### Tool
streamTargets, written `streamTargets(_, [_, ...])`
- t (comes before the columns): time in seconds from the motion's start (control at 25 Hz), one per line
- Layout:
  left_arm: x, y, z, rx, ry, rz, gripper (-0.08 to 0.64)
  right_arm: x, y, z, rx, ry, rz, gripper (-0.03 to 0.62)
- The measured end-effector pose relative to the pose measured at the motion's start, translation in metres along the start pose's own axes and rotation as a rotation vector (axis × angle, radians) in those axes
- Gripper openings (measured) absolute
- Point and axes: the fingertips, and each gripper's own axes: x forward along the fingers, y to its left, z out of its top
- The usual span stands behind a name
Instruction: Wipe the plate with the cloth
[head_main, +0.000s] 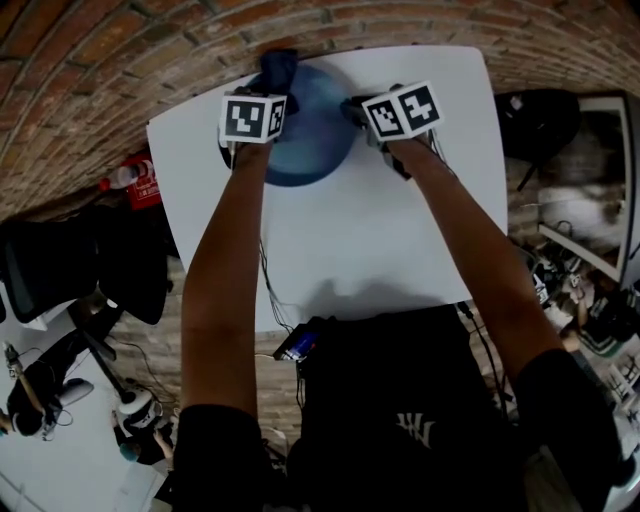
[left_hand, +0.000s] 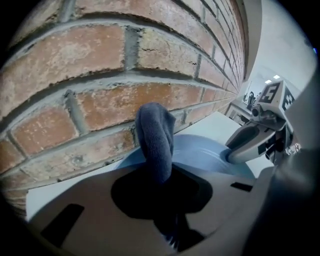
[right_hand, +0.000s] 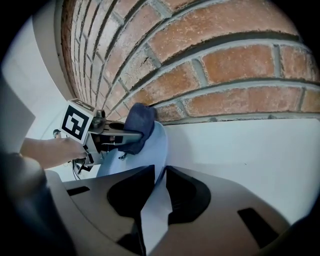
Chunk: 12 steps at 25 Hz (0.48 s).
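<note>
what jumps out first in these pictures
A blue plate is at the far edge of the white table, by the brick wall. The right gripper has its jaws shut on the plate's rim, and the left gripper holds a dark blue cloth at its far side.

The head camera looks steeply down from above the person onto the white counter (head_main: 400, 230), brick wall (head_main: 150, 60) at 12 o'clock. Each tongs camera rides close behind its own jaws, low, facing that wall. The left one catches the right tongs (left_hand: 239, 149) at 3 o'clock, the right one the left tongs (right_hand: 131, 136) at 9 o'clock. All three share the blue plate (head_main: 310, 140).
</note>
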Motion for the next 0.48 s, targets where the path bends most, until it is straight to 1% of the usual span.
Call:
streamTargets(0.08, [-0.005, 0.009, -0.007, -0.035, 0.020, 0.024, 0.066, 0.001, 0.001, 0.000, -0.006, 0.005, -0.001, 0.091])
streamTargets(0.2, [-0.012, 0.020, -0.018, -0.138, 0.049, 0.037, 0.066, 0.001, 0.000, -0.002, -0.023, 0.014, -0.009, 0.092])
streamTargets(0.24, [-0.013, 0.022, -0.021, -0.157, 0.057, 0.038, 0.066, 0.001, 0.000, -0.003, -0.026, 0.017, -0.012, 0.092])
streamTargets(0.4, [-0.020, 0.026, -0.027, -0.141, 0.084, 0.073, 0.064, 0.002, 0.002, -0.004, -0.031, 0.022, -0.018, 0.092])
streamTargets(0.48, [-0.022, 0.027, -0.029, -0.154, 0.088, 0.080, 0.064, 0.002, 0.003, -0.005, -0.036, 0.025, -0.021, 0.092])
